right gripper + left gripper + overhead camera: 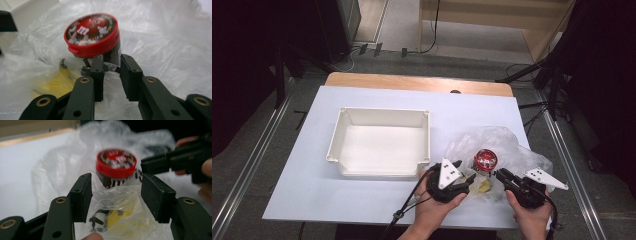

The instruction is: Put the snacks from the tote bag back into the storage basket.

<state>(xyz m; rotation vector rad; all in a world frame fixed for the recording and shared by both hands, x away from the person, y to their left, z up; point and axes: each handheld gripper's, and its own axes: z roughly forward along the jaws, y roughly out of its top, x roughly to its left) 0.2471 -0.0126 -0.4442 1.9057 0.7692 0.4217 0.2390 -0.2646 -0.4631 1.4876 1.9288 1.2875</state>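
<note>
Left tongs (116, 195) released, spread astride a fold of bag (75, 152). Right tongs (111, 75) nipped, probably on film. Tub (92, 35) upright inside the bag just beyond both, near the table's (377, 200) front right corner; right tongs nearer.

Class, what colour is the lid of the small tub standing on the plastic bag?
Red, with a dark printed top; the lid shows best in the right gripper view.
</note>
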